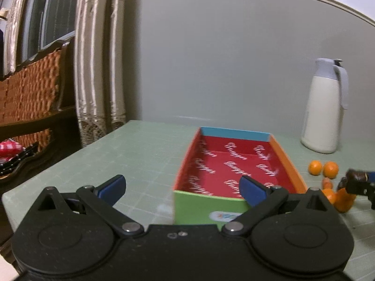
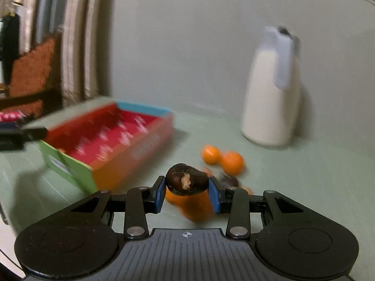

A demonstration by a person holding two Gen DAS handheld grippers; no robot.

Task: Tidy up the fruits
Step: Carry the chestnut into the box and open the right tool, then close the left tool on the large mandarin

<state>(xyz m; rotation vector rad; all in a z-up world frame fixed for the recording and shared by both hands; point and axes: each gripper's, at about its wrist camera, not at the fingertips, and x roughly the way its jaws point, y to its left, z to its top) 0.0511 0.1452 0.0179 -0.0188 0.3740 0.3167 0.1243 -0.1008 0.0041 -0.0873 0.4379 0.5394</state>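
Observation:
An open box [image 1: 204,207] with a red inside, a green near wall and an orange side wall lies on the green mat, with nothing in it. My left gripper [image 1: 182,188] is open just before the box's near end, its right fingertip [image 1: 253,190] showing in front of the red inside. My right gripper [image 2: 187,195] is shut on a dark brown fruit [image 2: 187,181] with a pale spot, held a little above the mat, right of the box [image 2: 131,164]. Under it lies an orange fruit [image 2: 196,207]. Two small oranges [image 2: 211,154] [image 2: 232,162] sit beyond.
A white thermos jug [image 1: 325,107] with a grey lid and handle stands at the back right by the wall. Another dark fruit [image 2: 228,180] lies among the oranges. Curtains and a wicker-backed chair [image 1: 30,89] stand past the table's left edge.

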